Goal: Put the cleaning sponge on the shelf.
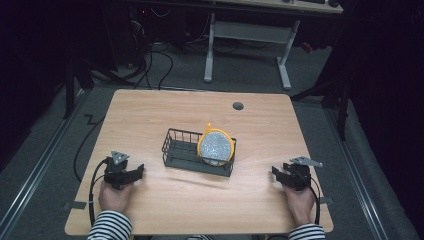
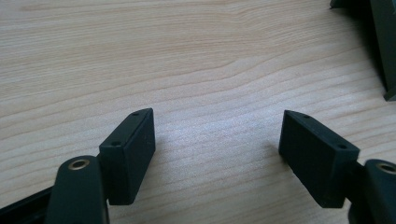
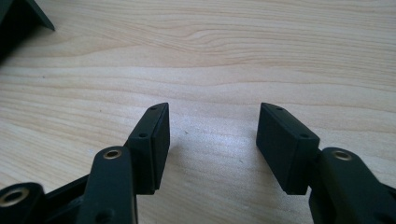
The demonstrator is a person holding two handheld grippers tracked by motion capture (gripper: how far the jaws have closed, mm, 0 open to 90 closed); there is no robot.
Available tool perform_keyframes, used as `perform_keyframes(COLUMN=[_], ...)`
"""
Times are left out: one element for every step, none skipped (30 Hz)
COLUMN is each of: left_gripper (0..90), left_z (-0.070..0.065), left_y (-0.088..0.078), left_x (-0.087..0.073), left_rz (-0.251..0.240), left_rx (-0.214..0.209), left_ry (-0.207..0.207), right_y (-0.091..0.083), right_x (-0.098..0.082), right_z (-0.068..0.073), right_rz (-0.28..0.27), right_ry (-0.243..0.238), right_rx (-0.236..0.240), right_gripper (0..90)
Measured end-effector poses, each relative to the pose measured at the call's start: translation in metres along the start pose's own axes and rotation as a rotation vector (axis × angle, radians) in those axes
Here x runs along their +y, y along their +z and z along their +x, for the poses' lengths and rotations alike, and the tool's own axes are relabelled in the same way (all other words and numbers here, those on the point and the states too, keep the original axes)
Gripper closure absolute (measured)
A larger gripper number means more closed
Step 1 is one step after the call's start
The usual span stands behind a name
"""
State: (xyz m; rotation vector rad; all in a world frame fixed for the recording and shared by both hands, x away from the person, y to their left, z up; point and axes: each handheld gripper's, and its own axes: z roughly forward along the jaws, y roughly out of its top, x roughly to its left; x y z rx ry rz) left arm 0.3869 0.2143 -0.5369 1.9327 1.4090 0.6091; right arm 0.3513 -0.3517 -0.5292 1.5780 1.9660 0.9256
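Standing on edge in the right end of a dark wire basket at the middle of the counter, a speckled grey plate with a yellow rim is leaning slightly, its flat face turned toward the person and its width running across the basket. The basket's long axis is lying left to right, slightly skewed. From the high view both hands are resting low on the counter's near edge, striped sleeves below them, well apart from the basket on either side. The left hand-held gripper is pointing right toward the basket, the right hand-held gripper left toward it. Each gripper view is looking along spread jaws holding nothing over bare wood grain, which the high view cannot resolve; a dark corner of the basket is showing at each picture's edge.
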Motion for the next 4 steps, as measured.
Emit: perform_keyframes(left_gripper=[27.5,27.5,27.5,27.5], left_z=[0.0,0.0,0.0,0.0], left_y=[0.0,0.0,0.0,0.0], left_x=[0.0,0.0,-0.0001,0.0], left_rz=[0.0,0.0,-0.001,0.0], left_rx=[0.0,0.0,0.0,0.0], left_ry=[0.0,0.0,0.0,0.0], right_y=[0.0004,0.0007,0.0014,0.0017], right_x=[0.0,0.0,0.0001,0.0002], right_z=[0.0013,0.0026,0.006,0.0087], right_rz=[0.001,0.001,0.007,0.011], right_ry=[-0.011,-0.023,-0.047,-0.07], right_rx=[-0.009,-0.02,-0.041,-0.056], right_gripper=[44.8,44.7,44.4,44.3])
